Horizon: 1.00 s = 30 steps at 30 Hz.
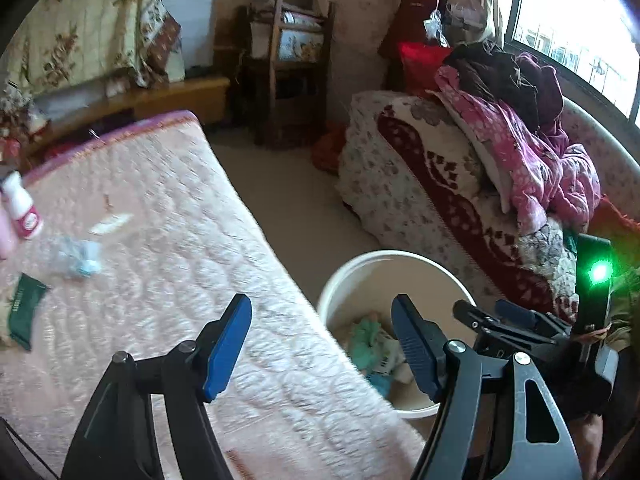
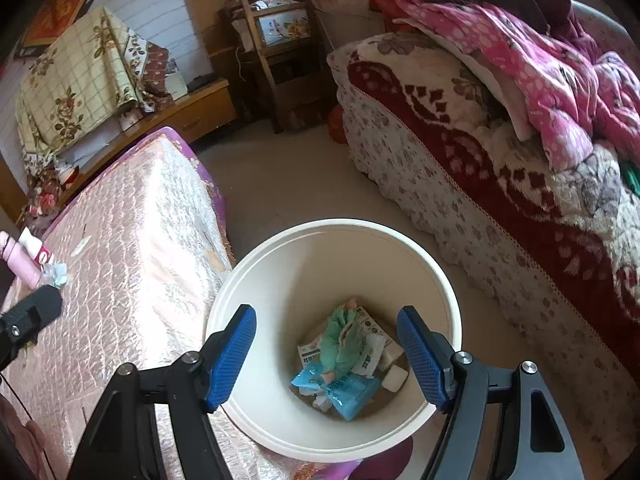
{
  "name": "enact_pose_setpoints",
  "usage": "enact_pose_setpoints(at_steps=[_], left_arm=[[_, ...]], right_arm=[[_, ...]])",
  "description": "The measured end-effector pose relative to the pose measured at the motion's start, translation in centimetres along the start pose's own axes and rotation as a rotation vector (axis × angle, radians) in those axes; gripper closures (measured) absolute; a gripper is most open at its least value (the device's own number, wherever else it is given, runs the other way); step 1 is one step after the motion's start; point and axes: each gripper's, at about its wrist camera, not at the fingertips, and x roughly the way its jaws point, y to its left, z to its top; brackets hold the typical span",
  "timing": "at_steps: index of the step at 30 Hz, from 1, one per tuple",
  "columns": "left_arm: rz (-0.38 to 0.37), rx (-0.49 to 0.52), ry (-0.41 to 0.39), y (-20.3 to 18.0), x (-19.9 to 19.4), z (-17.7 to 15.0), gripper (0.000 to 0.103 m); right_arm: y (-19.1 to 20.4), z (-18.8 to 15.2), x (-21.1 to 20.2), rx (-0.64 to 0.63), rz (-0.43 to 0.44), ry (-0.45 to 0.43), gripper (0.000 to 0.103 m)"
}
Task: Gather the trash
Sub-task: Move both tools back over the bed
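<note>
White bucket (image 2: 336, 240) stands upright, mouth up, holding wrappers (image 2: 344, 364).

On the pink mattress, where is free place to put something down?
The mattress is bare between its floor-side edge, beside the white bucket, and its far end. Crowded at its other side: red-labelled bottle, crumpled plastic, green packet.

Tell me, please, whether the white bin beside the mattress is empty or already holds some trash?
It holds some: the white bin has wrappers covering its bottom, with the walls above bare.
</note>
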Motion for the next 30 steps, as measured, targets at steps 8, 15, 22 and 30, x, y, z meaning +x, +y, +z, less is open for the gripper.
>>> enact_pose_setpoints(at_steps=[8, 15, 22, 30], left_arm=[[0.074, 0.008, -0.068, 2.4, -3.9, -1.7, 0.030], [0.121, -0.010, -0.120, 5.4, -7.1, -2.9, 0.030], [0.163, -0.041, -0.156, 9.6, -10.3, -4.2, 0.030], [0.230, -0.097, -0.159, 16.3, -13.6, -5.5, 0.030]], right_arm=[[2.5, -0.1, -2.7, -0.080, -0.029, -0.067, 0.027], [6.0, -0.6, -6.4, -0.147, -0.015, -0.128, 0.027], [11.3, -1.5, -9.2, -0.181, 0.037, -0.161, 0.023], [18.4, -2.5, -9.5, -0.214, 0.112, -0.150, 0.023]])
